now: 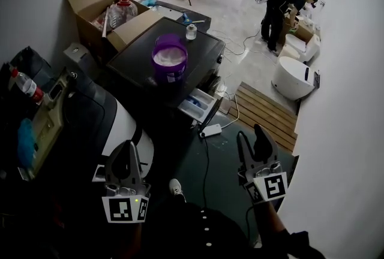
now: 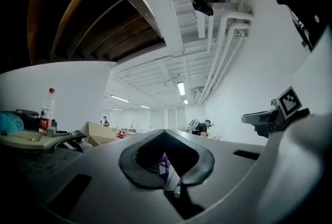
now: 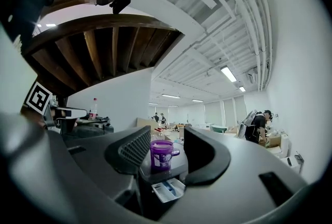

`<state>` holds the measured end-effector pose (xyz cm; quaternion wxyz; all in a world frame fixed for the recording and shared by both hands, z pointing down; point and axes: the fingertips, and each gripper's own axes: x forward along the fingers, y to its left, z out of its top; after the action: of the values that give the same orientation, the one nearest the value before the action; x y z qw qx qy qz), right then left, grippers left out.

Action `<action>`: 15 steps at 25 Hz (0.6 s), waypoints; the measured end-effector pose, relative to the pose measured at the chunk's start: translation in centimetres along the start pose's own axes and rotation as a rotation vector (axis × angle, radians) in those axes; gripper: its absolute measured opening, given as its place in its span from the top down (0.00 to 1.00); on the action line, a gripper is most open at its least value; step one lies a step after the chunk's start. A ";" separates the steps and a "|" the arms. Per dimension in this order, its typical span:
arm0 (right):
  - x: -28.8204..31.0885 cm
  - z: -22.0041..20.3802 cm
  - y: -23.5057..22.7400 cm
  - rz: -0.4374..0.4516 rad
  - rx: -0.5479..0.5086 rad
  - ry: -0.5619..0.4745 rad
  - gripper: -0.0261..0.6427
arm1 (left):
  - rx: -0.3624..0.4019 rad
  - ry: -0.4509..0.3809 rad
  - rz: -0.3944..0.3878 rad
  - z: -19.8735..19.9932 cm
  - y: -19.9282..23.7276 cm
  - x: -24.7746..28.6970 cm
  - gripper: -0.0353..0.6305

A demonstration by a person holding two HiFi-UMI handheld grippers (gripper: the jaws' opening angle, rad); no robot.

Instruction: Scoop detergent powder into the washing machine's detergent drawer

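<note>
A purple tub of white detergent powder [image 1: 169, 59] stands on the dark top of the washing machine [image 1: 207, 48]. The machine's white detergent drawer [image 1: 200, 106] is pulled out towards me. Both grippers hang well short of the machine, pointing level at it. My left gripper [image 1: 128, 153] has its fingertips together with nothing in them; in its own view the tips [image 2: 165, 135] meet above a sliver of the tub [image 2: 165, 163]. My right gripper [image 1: 253, 141] is open and empty. Its view frames the tub [image 3: 161, 154] and the drawer [image 3: 167, 189] between the jaws [image 3: 162, 137].
A small jar [image 1: 191, 32] sits at the machine's far edge. A cardboard box with water jugs [image 1: 114, 9] stands behind it. A white appliance [image 1: 129, 126] is at my left. A power strip [image 1: 211, 130] and cables lie on the floor beside a wooden pallet [image 1: 264, 114]. A person [image 1: 276, 3] stands far right.
</note>
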<state>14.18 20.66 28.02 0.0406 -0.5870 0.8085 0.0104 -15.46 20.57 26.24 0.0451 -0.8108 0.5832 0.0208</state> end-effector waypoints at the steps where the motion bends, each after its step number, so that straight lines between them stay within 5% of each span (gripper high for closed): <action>1: 0.6 -0.1 -0.1 -0.010 0.000 0.012 0.67 | 0.000 -0.004 -0.002 0.0 0.3 0.5 0.94; 15: 8.3 1.5 0.6 -0.036 -0.031 -0.047 0.67 | 0.007 -0.036 -0.025 -0.2 5.1 6.6 0.94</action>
<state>11.13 13.07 25.84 0.0509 -0.6016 0.7963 0.0361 -18.21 12.65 25.66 0.0589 -0.8174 0.5721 0.0329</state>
